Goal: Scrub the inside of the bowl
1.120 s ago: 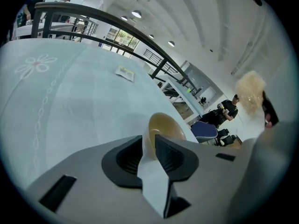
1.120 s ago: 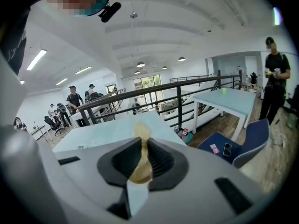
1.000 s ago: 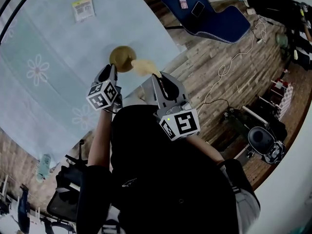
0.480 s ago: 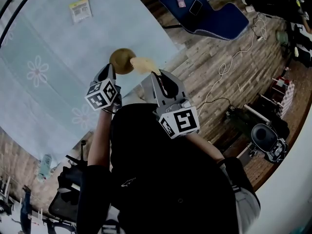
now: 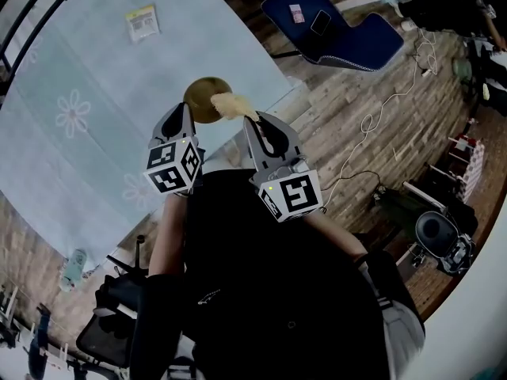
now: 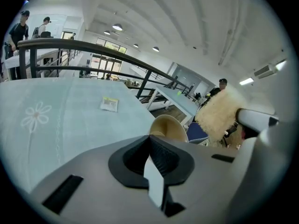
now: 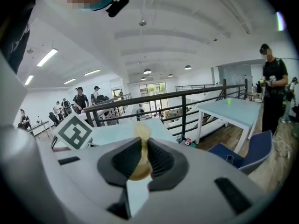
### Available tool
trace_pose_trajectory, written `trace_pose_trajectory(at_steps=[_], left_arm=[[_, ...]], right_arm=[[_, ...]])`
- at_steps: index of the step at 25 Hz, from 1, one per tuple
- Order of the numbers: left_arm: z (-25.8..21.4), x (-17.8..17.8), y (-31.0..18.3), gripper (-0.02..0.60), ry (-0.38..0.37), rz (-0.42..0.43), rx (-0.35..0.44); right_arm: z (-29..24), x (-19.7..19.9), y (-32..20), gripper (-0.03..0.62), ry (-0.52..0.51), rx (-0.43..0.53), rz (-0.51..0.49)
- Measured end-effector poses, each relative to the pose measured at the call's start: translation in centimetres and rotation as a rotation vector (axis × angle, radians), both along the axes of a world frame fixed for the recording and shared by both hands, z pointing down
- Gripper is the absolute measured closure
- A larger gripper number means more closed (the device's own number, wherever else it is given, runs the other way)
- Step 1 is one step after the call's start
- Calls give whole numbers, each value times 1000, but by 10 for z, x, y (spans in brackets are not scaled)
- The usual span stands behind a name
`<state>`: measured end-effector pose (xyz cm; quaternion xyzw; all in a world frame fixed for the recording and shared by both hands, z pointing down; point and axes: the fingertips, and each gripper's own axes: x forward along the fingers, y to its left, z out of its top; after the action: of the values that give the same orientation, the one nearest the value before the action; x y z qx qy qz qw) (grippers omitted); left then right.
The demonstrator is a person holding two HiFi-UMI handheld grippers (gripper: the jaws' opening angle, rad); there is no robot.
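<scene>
Head view: left gripper [image 5: 188, 111] has risen, bowl [image 5: 204, 93] at its tips by the table [image 5: 95, 77] edge, scrub pad [image 5: 230, 104] just beside. Left gripper view: jaws newly shut, apparently pinching the bowl's rim. Right gripper view: right gripper [image 7: 143, 141] clamped on the scrub pad. Bowl looks steadied, so scrubbing can start.

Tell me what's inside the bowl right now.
Inside the bowl, the visible wall looks bare; the sponge is outside, to its right. The bottom is hidden behind the left gripper.

The big table [image 5: 119, 77] wears a light blue cloth with white flowers [image 5: 73, 111]. A small yellow and white paper packet [image 5: 144, 23] lies flat on its far side.
</scene>
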<state>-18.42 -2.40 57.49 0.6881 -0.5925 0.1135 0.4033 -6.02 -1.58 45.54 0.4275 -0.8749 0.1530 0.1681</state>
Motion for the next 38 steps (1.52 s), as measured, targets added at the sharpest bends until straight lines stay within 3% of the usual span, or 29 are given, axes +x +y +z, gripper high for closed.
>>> trace_pose_trajectory(at_steps=[5, 13, 19, 26, 38], left_arm=[[-37, 3, 8, 566, 26, 0, 46], [-86, 5, 18, 566, -27, -20, 128], [-117, 7, 20, 566, -83, 1, 196], [-130, 16, 25, 566, -157, 51, 223], [-128, 18, 31, 566, -144, 69, 207]], right_arm=[[-7, -7, 13, 549, 9, 42, -45], [-36, -31, 24, 549, 42, 200, -161], [-46, -44, 29, 549, 58, 259, -226], [-54, -38, 22, 549, 44, 286, -181], [-48, -13, 12, 549, 119, 270, -8]])
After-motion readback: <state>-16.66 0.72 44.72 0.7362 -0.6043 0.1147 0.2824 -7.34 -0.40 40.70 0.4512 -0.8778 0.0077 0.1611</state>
